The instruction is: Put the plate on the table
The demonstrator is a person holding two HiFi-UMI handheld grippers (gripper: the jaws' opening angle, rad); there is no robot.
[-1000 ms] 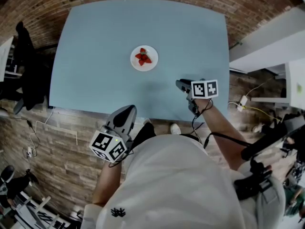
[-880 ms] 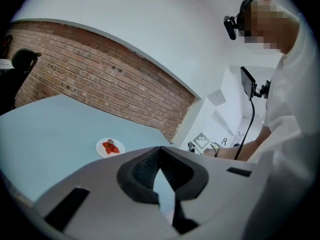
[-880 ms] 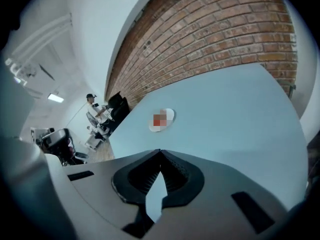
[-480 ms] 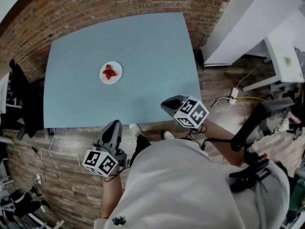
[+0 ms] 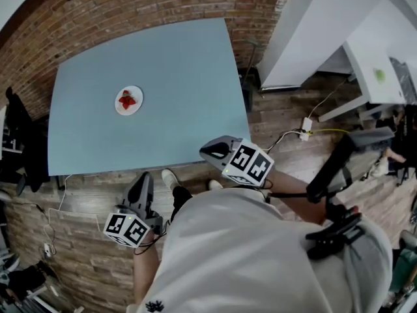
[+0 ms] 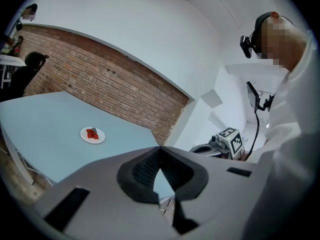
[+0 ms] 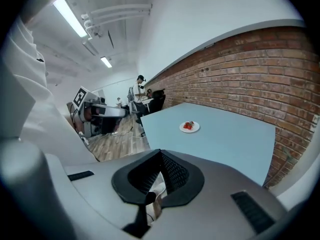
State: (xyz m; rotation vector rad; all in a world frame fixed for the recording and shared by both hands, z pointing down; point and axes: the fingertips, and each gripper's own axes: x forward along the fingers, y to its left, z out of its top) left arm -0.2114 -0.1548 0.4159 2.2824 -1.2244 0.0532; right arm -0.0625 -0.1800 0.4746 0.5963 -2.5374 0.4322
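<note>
A small white plate (image 5: 128,100) with red strawberries rests on the light blue table (image 5: 169,77), left of its middle. Both grippers hang off the table's near edge, over the wooden floor and close to my body. My left gripper (image 5: 142,182) is shut and holds nothing; its own view shows the plate (image 6: 92,134) far ahead at the left. My right gripper (image 5: 212,150) is also shut and empty, just off the table's near right corner. From the right gripper view the plate (image 7: 189,127) lies far off on the table (image 7: 225,139).
A brick wall (image 5: 130,5) runs behind the table. White furniture (image 5: 326,38) stands to the right, with cables (image 5: 306,132) on the floor. A dark chair (image 5: 16,142) sits at the table's left. People stand far back in the room (image 7: 140,91).
The head view has swung right, so table and plate slid left in the picture. My right gripper drew back from over the table's near edge toward my body. The left gripper dropped lower.
</note>
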